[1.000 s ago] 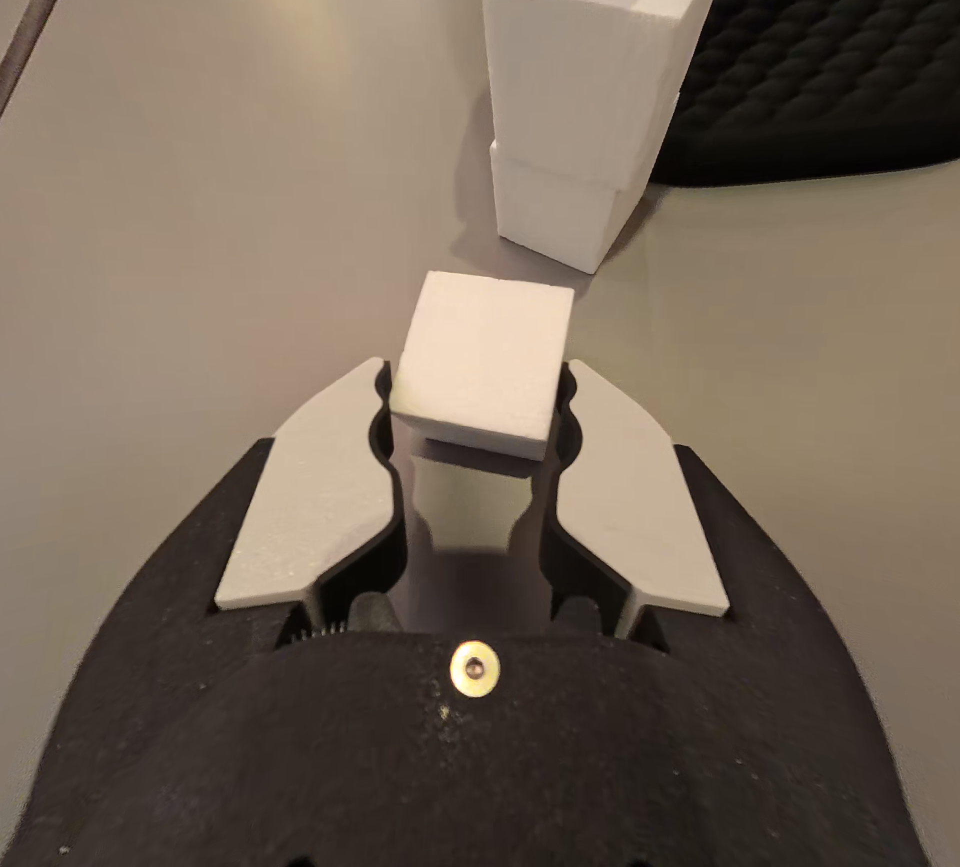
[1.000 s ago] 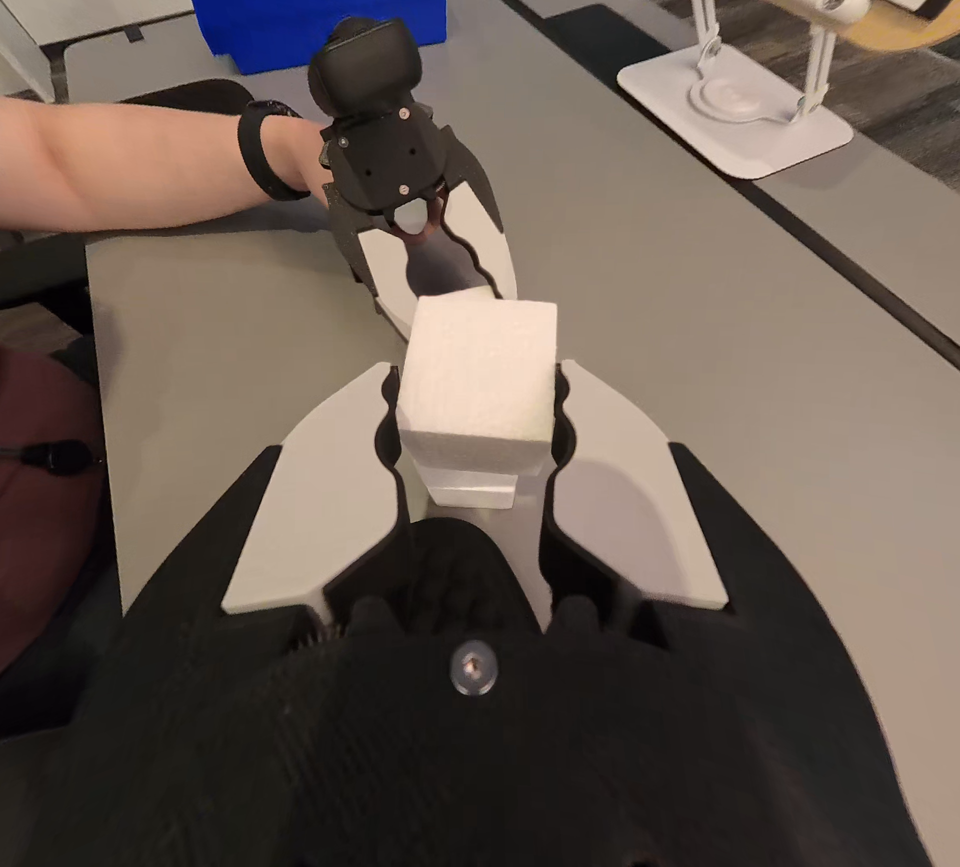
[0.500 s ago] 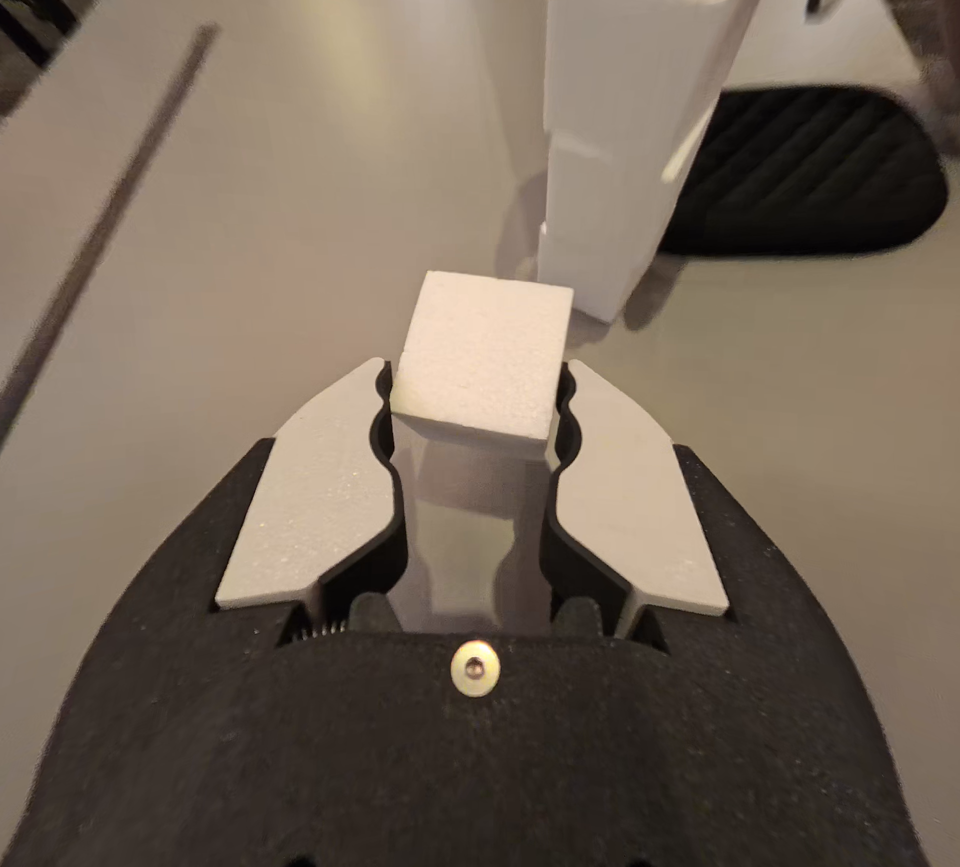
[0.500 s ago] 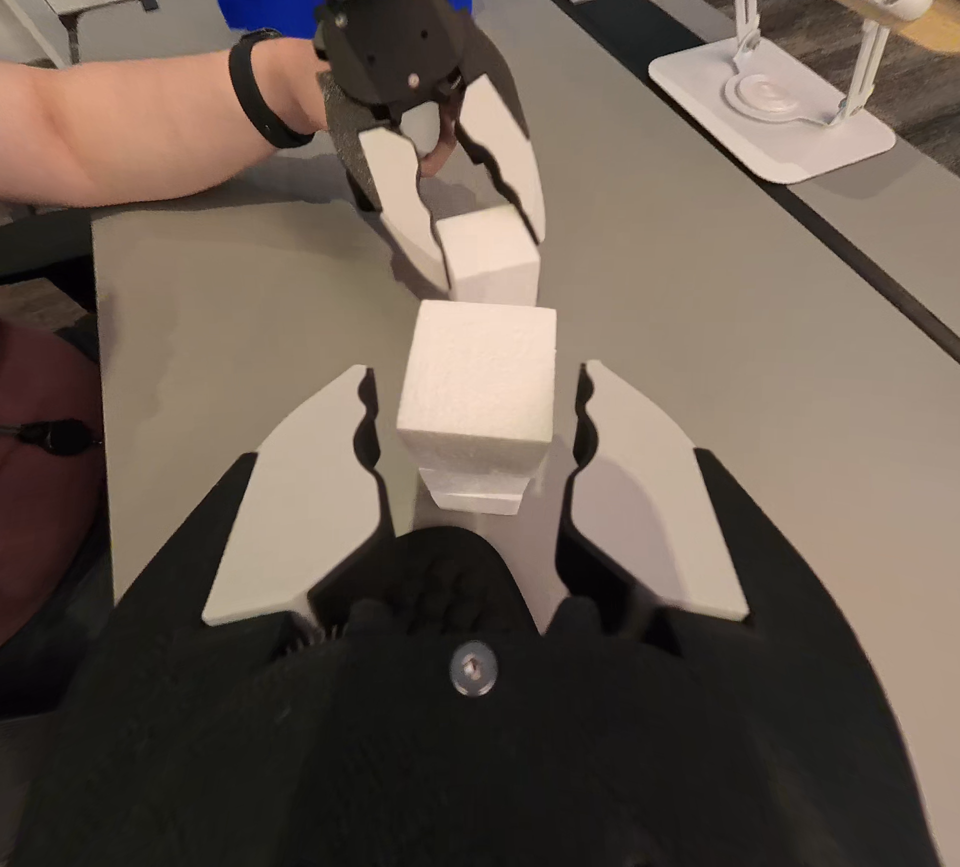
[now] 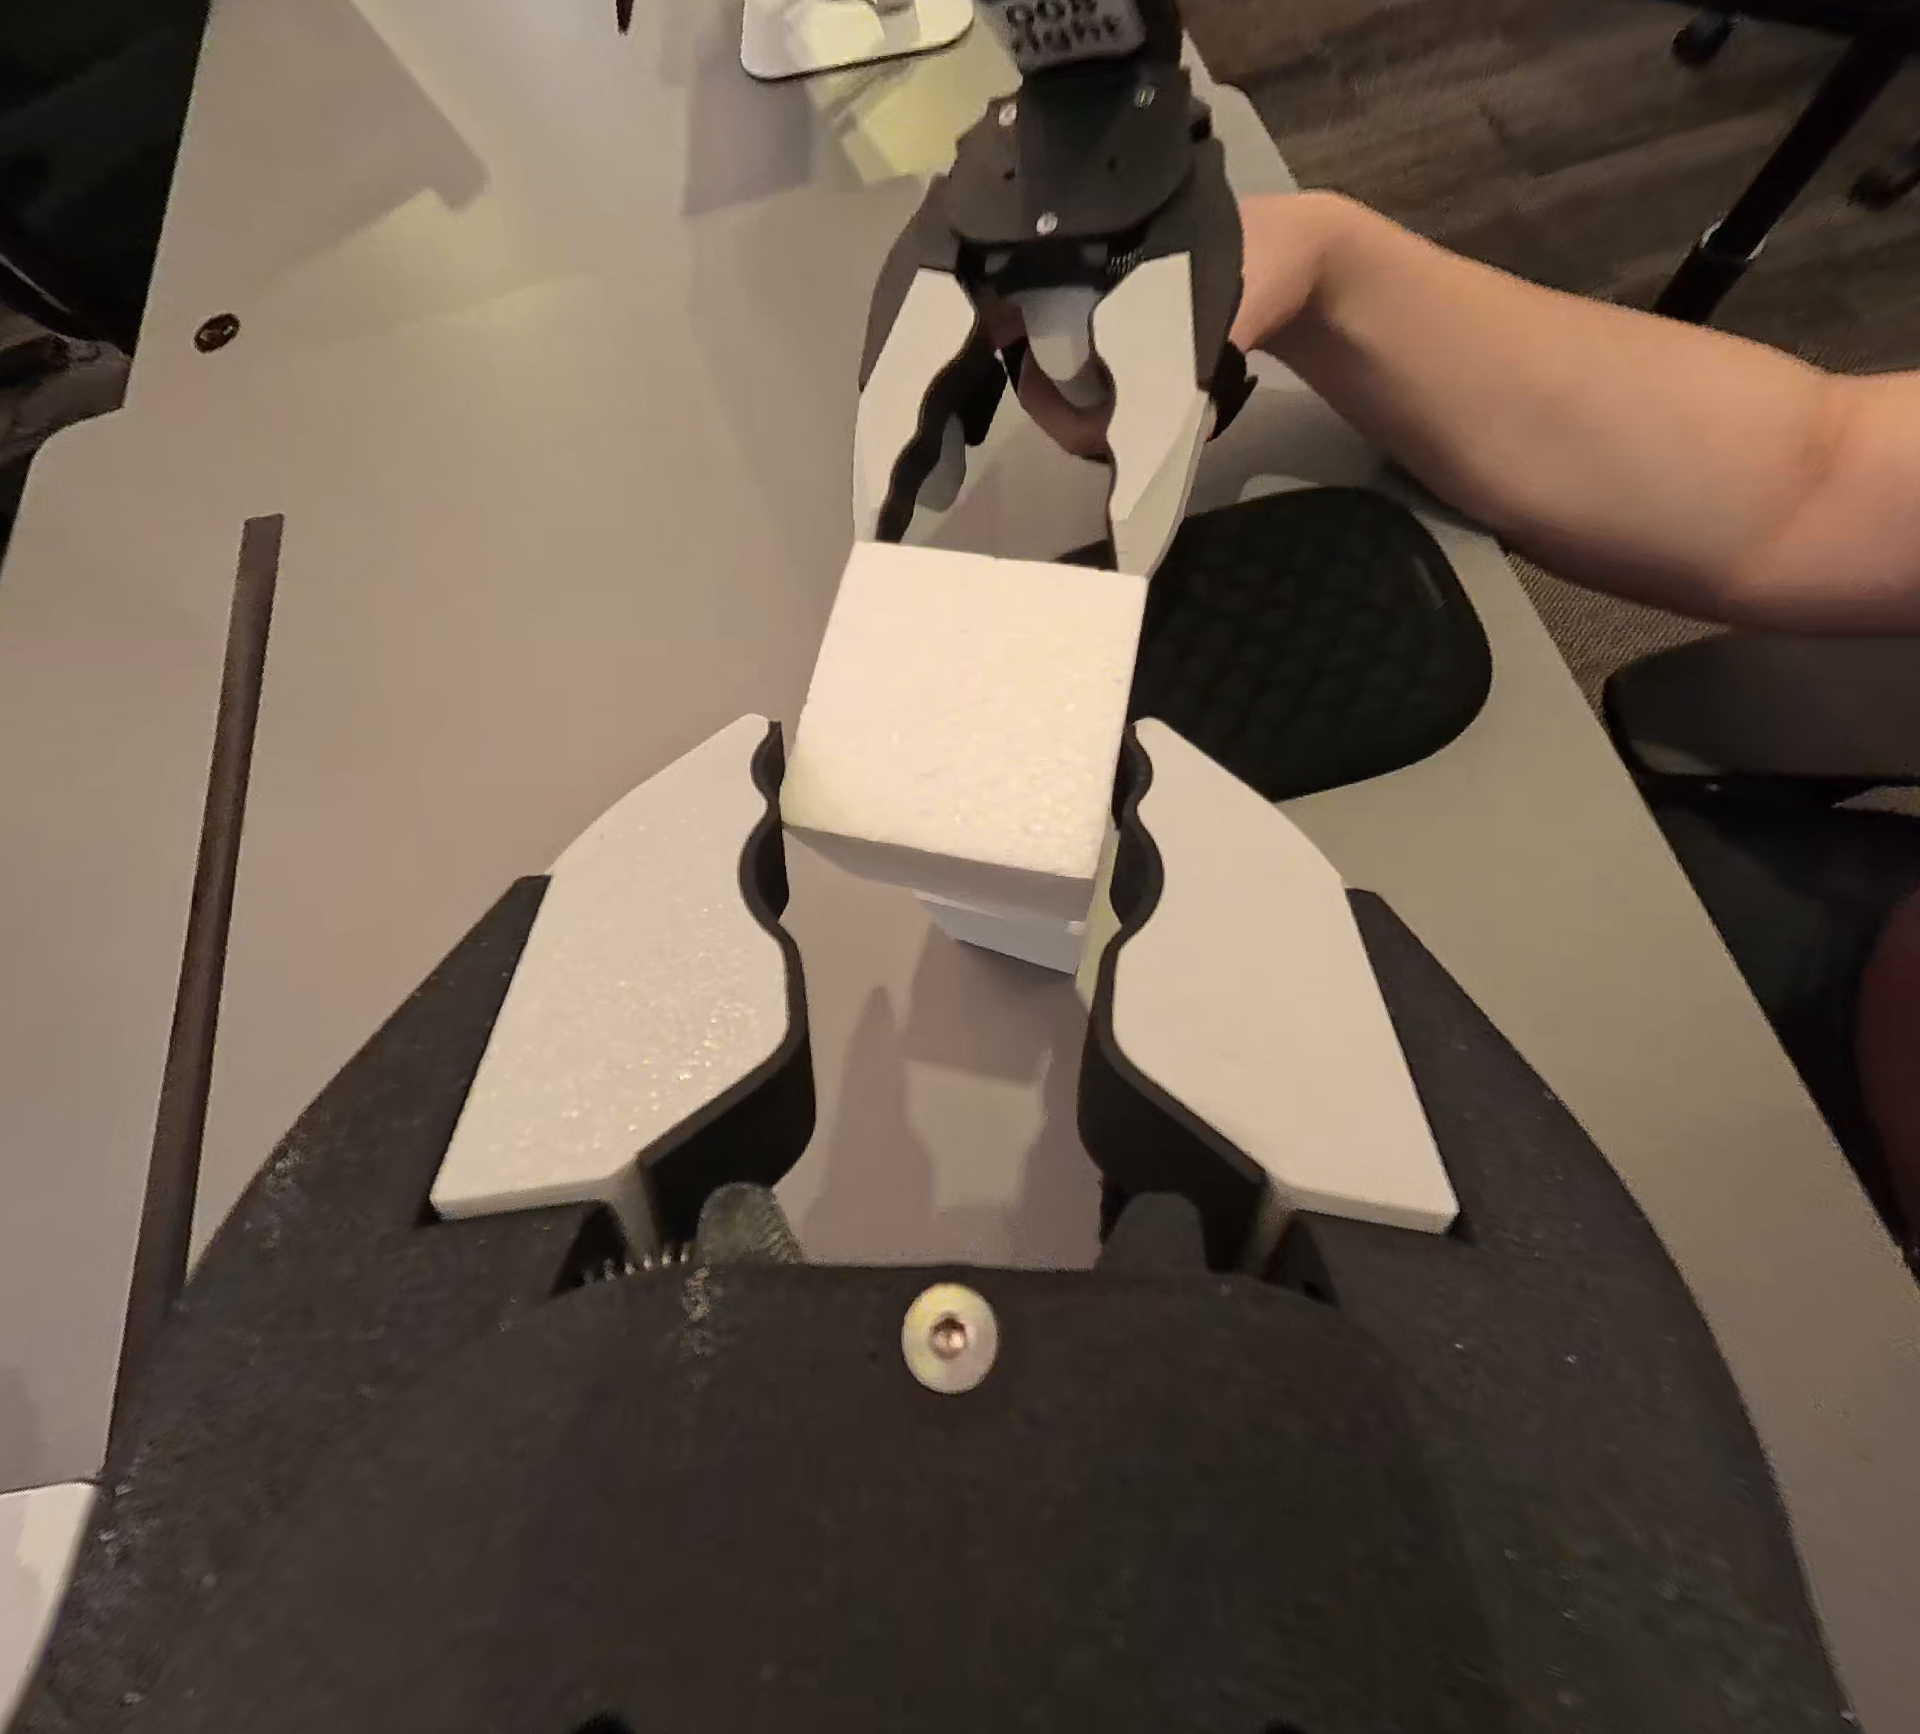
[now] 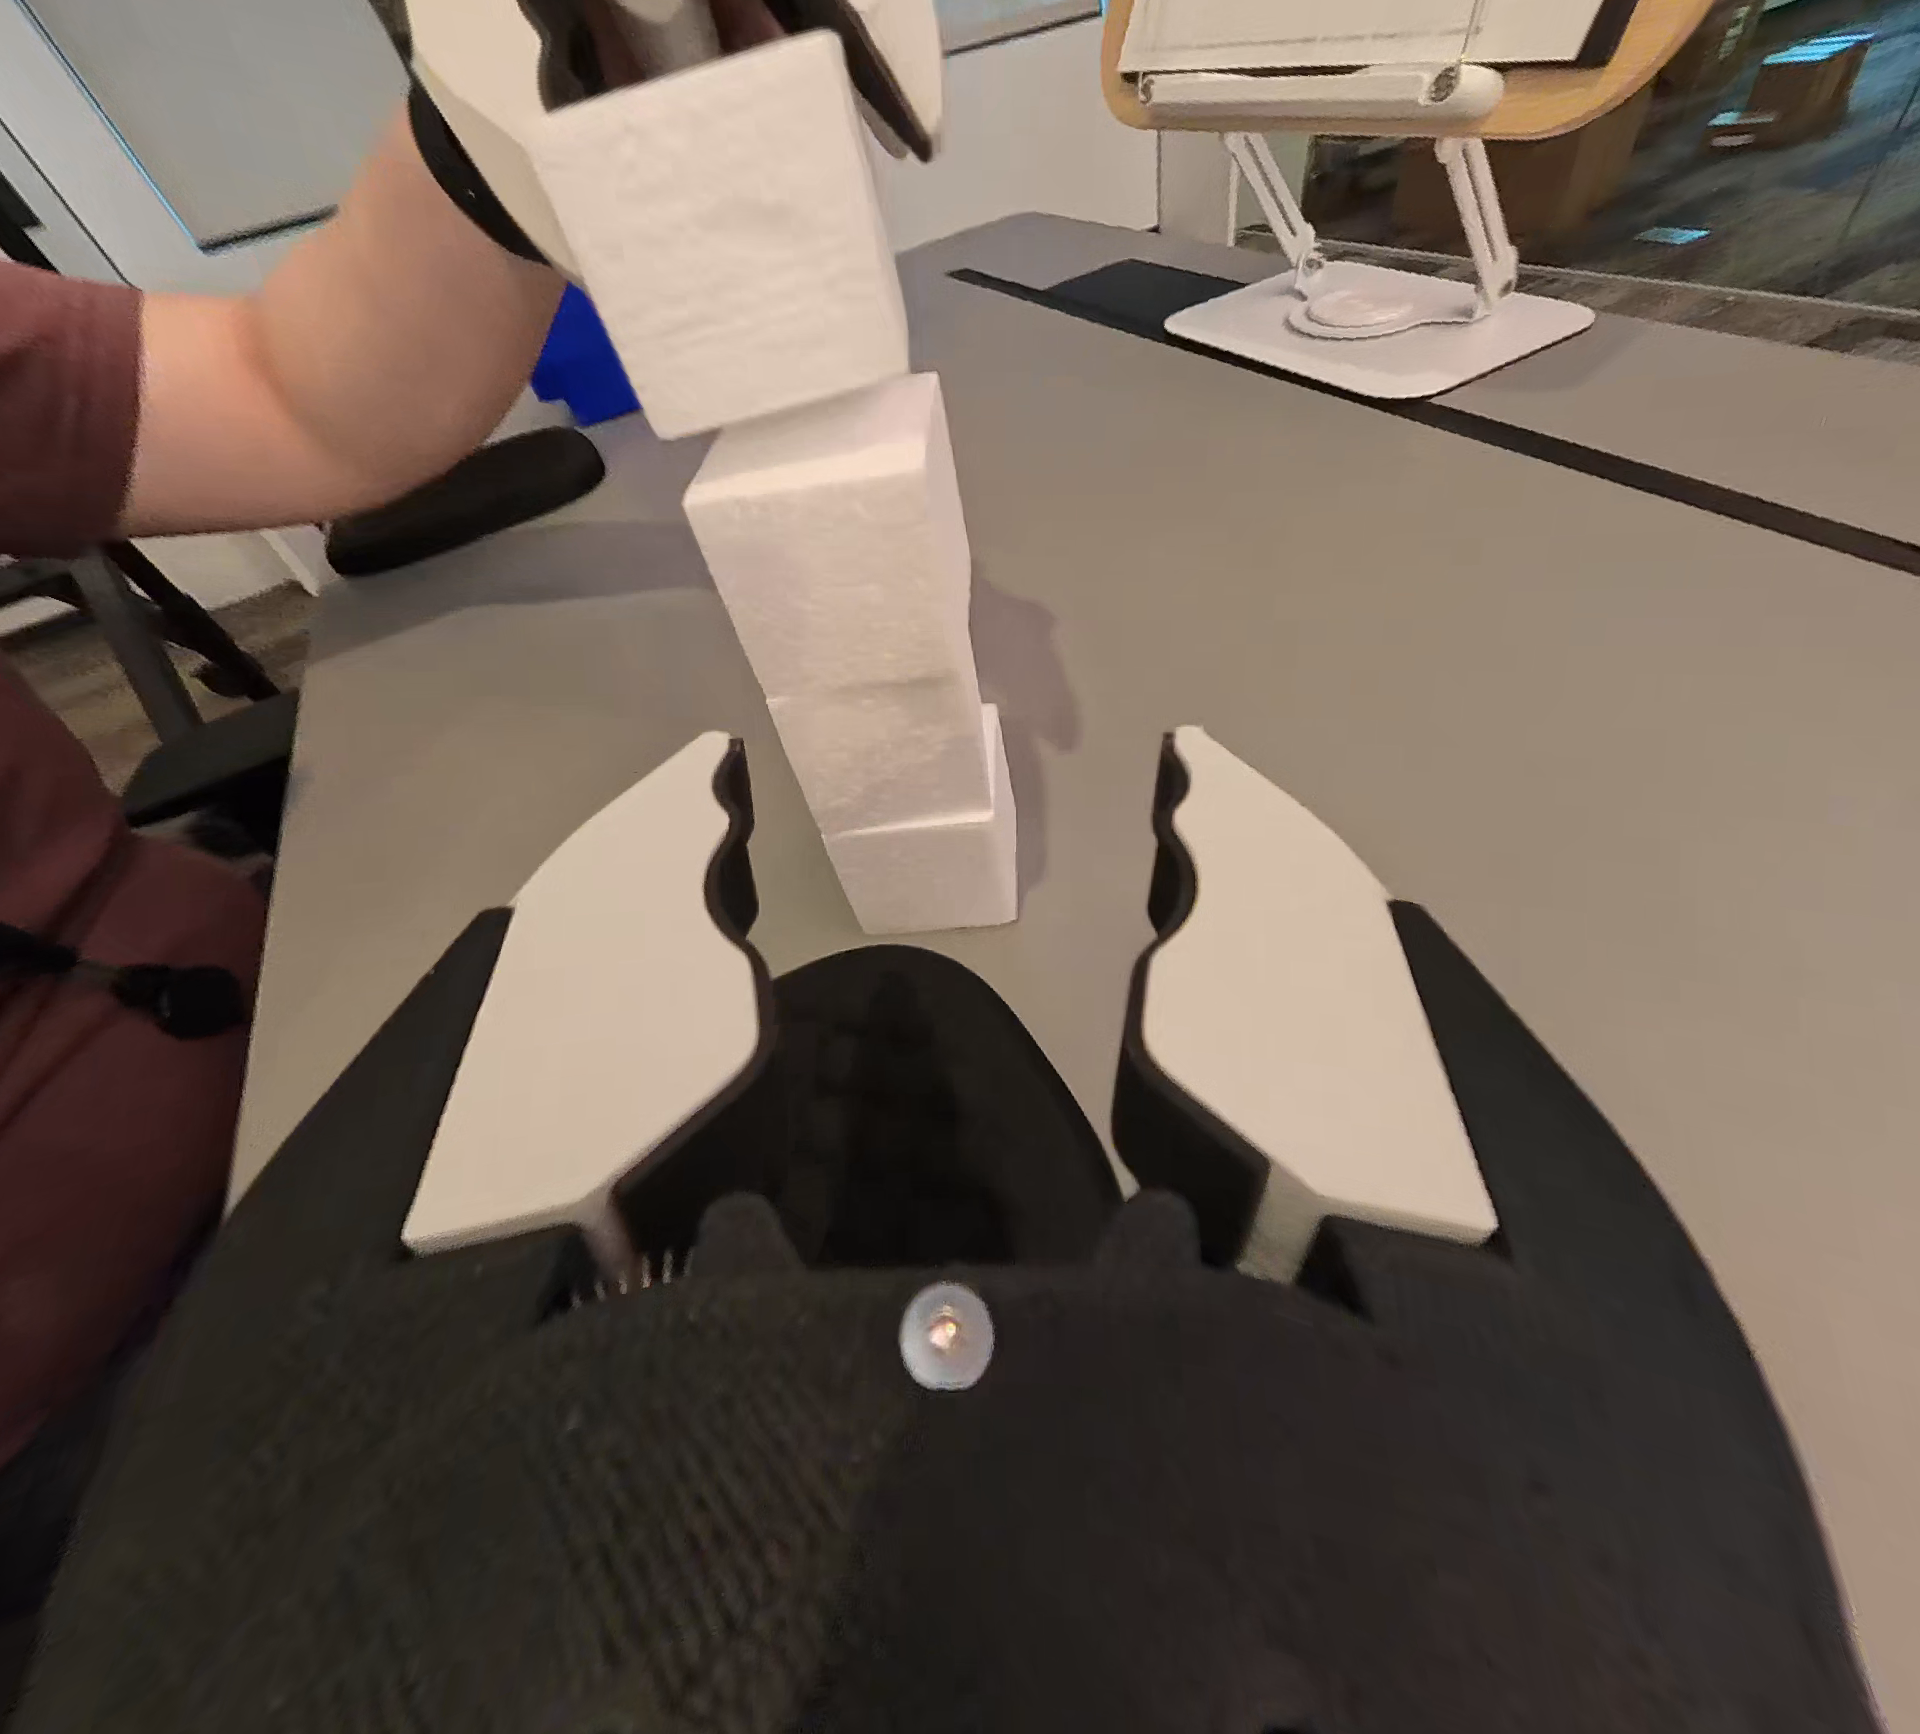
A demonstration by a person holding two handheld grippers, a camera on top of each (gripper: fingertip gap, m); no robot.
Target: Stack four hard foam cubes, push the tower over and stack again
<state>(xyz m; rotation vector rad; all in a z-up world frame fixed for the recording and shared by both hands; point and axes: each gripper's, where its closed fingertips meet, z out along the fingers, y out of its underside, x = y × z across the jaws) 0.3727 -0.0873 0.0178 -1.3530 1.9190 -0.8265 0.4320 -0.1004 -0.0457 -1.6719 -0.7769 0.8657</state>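
The left gripper [image 6: 717, 115], jaws clamped on the fourth cube [image 6: 727, 230], holds it tilted directly over the three-cube tower [image 6: 883, 666]; right gripper [image 6: 951, 843] jaws wide apart.

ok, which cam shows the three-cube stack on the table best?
Right wrist view: all three stacked cubes show side-on, slightly offset, below the fourth cube in the left gripper. Left wrist view looks down; the held cube hides all but a sliver of the stack.
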